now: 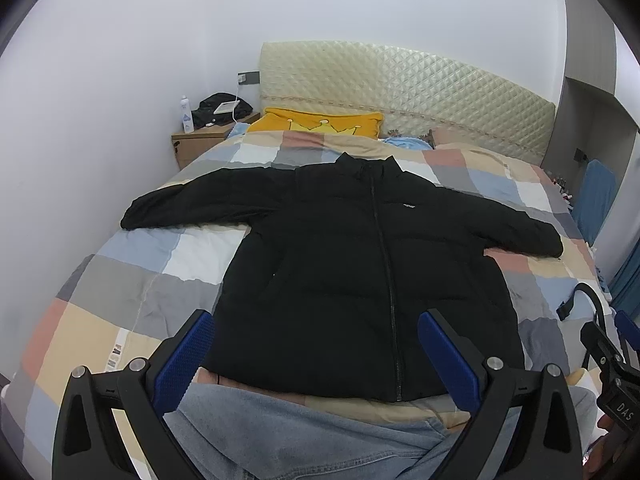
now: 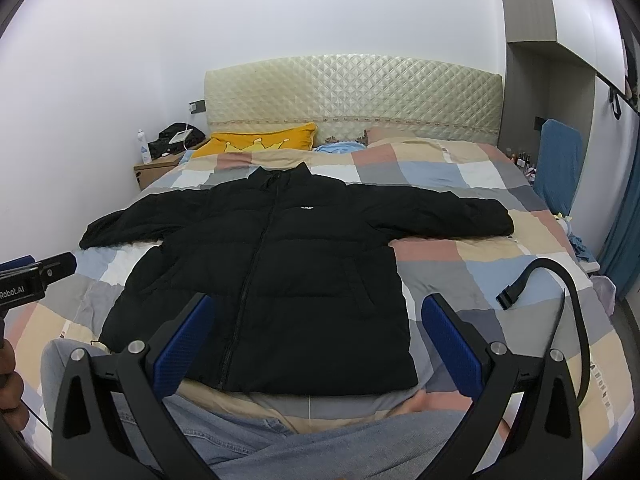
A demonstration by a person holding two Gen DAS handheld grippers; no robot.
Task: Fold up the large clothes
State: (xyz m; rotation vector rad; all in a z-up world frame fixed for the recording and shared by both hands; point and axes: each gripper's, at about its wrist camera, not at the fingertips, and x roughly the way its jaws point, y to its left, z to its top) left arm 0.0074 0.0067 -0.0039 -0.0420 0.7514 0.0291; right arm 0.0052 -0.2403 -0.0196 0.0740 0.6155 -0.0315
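Observation:
A black padded jacket [image 1: 340, 256] [image 2: 276, 268] lies flat, front up and zipped, on the checked bedspread [image 1: 132, 280] [image 2: 472, 264], both sleeves spread out sideways and the collar toward the headboard. My left gripper [image 1: 316, 344] hovers open above the jacket's hem, nothing between its blue pads. My right gripper [image 2: 316, 332] is open too, held over the hem's right part. Each gripper shows at the edge of the other's view, the right gripper [image 1: 612, 364] and the left gripper [image 2: 36, 272].
A person's legs in light jeans [image 1: 304, 436] [image 2: 304, 452] lie at the bed's near edge. A black strap [image 2: 560, 300] lies on the right. Yellow pillow [image 2: 260, 144], quilted headboard [image 2: 352, 96], a nightstand [image 2: 156, 168] with a bottle, and blue cloth [image 2: 558, 160] surround the bed.

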